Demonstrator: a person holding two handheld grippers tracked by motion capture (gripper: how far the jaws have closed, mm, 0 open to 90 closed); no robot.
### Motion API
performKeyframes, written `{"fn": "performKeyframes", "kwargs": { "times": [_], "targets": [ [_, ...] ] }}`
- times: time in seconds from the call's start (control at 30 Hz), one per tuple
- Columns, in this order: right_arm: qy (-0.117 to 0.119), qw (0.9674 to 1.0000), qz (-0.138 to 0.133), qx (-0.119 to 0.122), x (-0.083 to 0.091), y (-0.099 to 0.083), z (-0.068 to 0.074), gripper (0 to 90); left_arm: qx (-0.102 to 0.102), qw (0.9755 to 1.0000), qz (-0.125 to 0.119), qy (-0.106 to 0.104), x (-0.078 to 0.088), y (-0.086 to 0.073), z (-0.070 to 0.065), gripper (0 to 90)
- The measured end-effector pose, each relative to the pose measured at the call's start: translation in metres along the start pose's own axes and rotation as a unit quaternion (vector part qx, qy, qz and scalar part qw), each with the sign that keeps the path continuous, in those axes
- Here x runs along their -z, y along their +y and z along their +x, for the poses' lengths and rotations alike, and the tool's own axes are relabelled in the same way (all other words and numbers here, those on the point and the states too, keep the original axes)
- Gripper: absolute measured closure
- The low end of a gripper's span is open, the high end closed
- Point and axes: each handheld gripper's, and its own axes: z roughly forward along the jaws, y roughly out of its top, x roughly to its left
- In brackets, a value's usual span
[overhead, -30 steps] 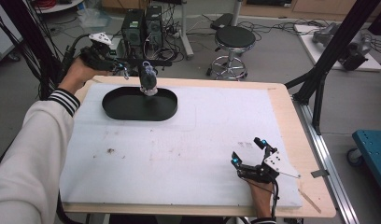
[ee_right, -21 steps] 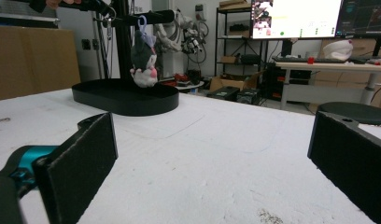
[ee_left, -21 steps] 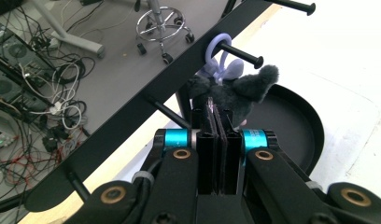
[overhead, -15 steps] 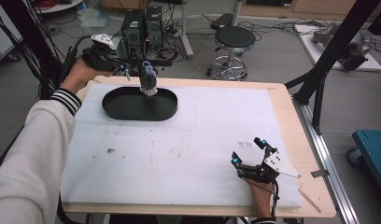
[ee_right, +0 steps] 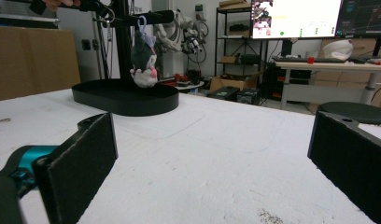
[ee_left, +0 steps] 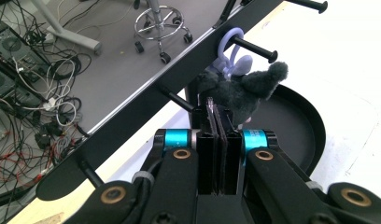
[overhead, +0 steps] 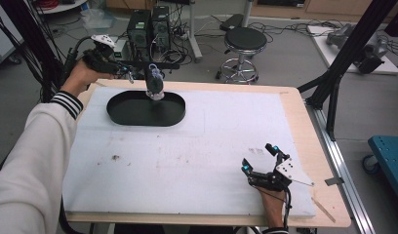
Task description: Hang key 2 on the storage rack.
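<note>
High view, one grey plush toy [overhead: 154, 84] hanging from one rack peg above one black oval tray [overhead: 133, 116] on white bench [overhead: 197, 161], left gripper [overhead: 130, 73] jaws together just beside toy, right gripper [overhead: 259, 158] jaws apart, empty.

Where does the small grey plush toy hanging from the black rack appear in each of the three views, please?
High view: the plush toy hangs upper left of centre, over the far edge of the black oval tray.
Left gripper view: the toy is at centre, just beyond the shut fingers, its lilac loop on a rack peg.
Right gripper view: the toy is far off at upper left, hanging above the tray.
Shared landmark: the black oval tray.
</note>
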Motion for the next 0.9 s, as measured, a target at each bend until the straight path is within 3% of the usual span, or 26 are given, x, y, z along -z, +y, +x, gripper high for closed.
{"fn": "performKeyframes", "kwargs": {
  "times": [0.27,0.4,0.9],
  "targets": [
    [0.0,1.0,-0.001,0.0,0.0,0.0,0.0,0.7,0.001,1.0,-0.003,0.006,-0.003,0.001,0.004,88.1],
    [0.0,1.0,-0.001,0.0,0.0,0.0,0.0,0.7,-0.019,0.9997,0.014,0.011,-0.003,0.011,0.003,88.1],
    [0.0,1.0,0.001,-0.002,0.0,0.0,0.0,0.7,-0.01,0.9997,0.008,0.022,-0.011,0.01,0.01,88.1]
  ]
}}
